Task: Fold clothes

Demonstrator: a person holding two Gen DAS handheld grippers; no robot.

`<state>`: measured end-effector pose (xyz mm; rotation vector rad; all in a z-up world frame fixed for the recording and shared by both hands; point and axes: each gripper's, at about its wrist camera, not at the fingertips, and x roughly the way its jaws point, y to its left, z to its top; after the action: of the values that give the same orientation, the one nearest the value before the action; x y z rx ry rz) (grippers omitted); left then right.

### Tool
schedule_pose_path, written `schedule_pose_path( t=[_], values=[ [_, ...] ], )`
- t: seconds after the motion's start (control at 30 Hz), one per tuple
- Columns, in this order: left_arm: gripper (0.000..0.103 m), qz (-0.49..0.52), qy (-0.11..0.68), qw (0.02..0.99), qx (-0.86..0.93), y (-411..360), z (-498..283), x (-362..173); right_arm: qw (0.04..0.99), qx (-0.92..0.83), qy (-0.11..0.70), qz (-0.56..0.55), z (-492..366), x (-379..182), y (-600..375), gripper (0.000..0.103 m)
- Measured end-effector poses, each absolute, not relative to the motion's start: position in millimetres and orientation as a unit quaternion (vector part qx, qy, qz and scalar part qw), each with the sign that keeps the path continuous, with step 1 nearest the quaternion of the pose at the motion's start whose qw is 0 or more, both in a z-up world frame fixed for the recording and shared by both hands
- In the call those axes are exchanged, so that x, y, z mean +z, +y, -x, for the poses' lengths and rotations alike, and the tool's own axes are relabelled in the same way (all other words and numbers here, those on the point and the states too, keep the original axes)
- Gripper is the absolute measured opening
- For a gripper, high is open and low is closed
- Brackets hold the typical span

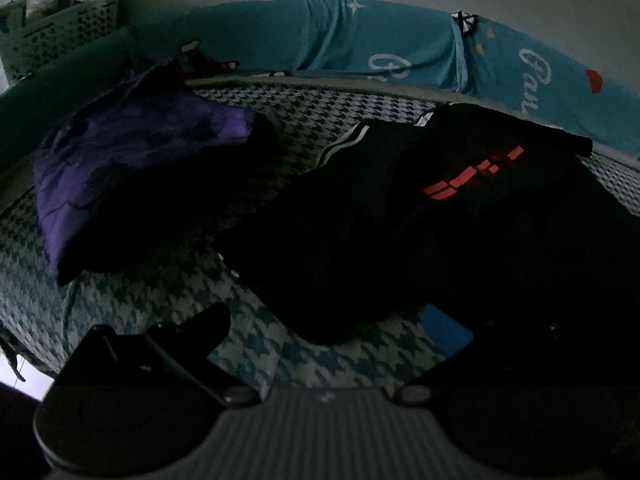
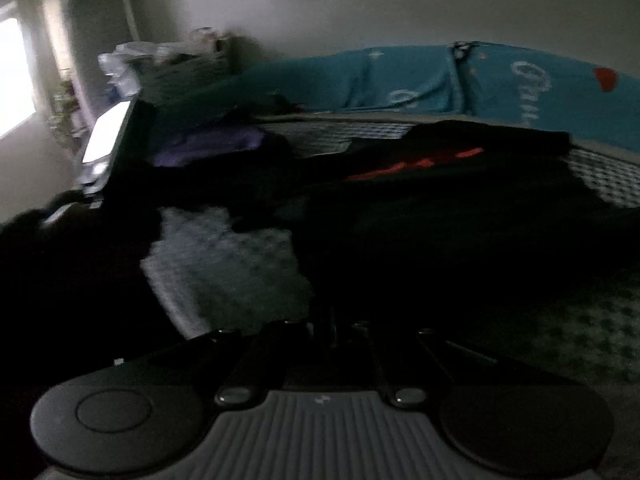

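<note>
A black garment with red lettering [image 1: 440, 208] lies spread on the houndstooth bedsheet [image 1: 168, 292], with white-striped black fabric [image 1: 344, 144] at its far edge. A purple garment [image 1: 132, 160] lies crumpled to its left. My left gripper [image 1: 332, 320] is open just above the sheet at the black garment's near edge; one blue fingertip pad [image 1: 446, 330] shows. In the blurred right wrist view the black garment [image 2: 440, 208] fills the middle. My right gripper [image 2: 332, 320] has its fingers drawn together; dark cloth lies right at them and I cannot tell whether any is pinched.
A turquoise printed bumper [image 1: 360, 40] runs along the bed's far side against the wall. A white laundry basket [image 1: 56, 28] with items stands at the far left. A bright window [image 2: 12, 76] and a lit screen [image 2: 108, 132] are at the left of the right wrist view.
</note>
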<state>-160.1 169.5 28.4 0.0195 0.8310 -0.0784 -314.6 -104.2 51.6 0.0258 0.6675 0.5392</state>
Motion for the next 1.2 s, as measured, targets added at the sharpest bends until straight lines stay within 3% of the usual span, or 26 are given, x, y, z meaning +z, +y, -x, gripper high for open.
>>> schedule_pose_path(
  t=[0.33, 0.83, 1.2],
  values=[
    [0.103, -0.022, 0.397, 0.917, -0.035, 166, 167, 27, 0.887, 0.352, 0.298, -0.013, 336, 64, -82, 0.006],
    [0.103, -0.030, 0.405, 0.913, -0.031, 156, 136, 24, 0.932, 0.163, 0.321, -0.036, 254, 68, -171, 0.009],
    [0.103, -0.012, 0.414, 0.910, 0.001, 163, 70, 21, 0.942, 0.122, 0.310, -0.042, 176, 62, -200, 0.025]
  ],
)
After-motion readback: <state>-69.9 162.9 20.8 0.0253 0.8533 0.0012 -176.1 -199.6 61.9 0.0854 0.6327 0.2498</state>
